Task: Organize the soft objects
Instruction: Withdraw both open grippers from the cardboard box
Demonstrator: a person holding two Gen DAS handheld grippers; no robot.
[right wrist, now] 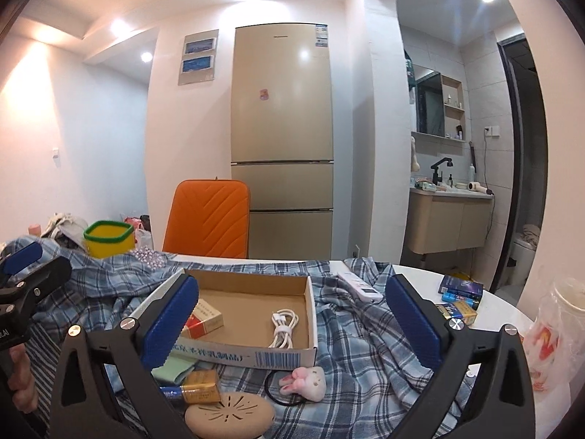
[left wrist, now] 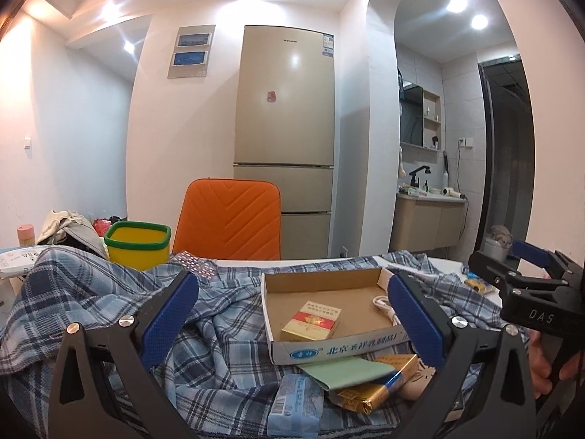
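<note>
A blue plaid cloth lies crumpled over the table, also in the right wrist view. A shallow cardboard box sits on it, holding a red cigarette pack and a white cable. My left gripper is open just above the cloth, its blue pads on either side of the box with nothing pressed between them. My right gripper is open too, straddling the box. A pink bunny hair tie lies on the cloth in front of it.
A green cloth, gold packs and a tissue pack lie by the box. A beige round pad, white remote, blue packs and bagged cup are near. A yellow bin and orange chair stand behind.
</note>
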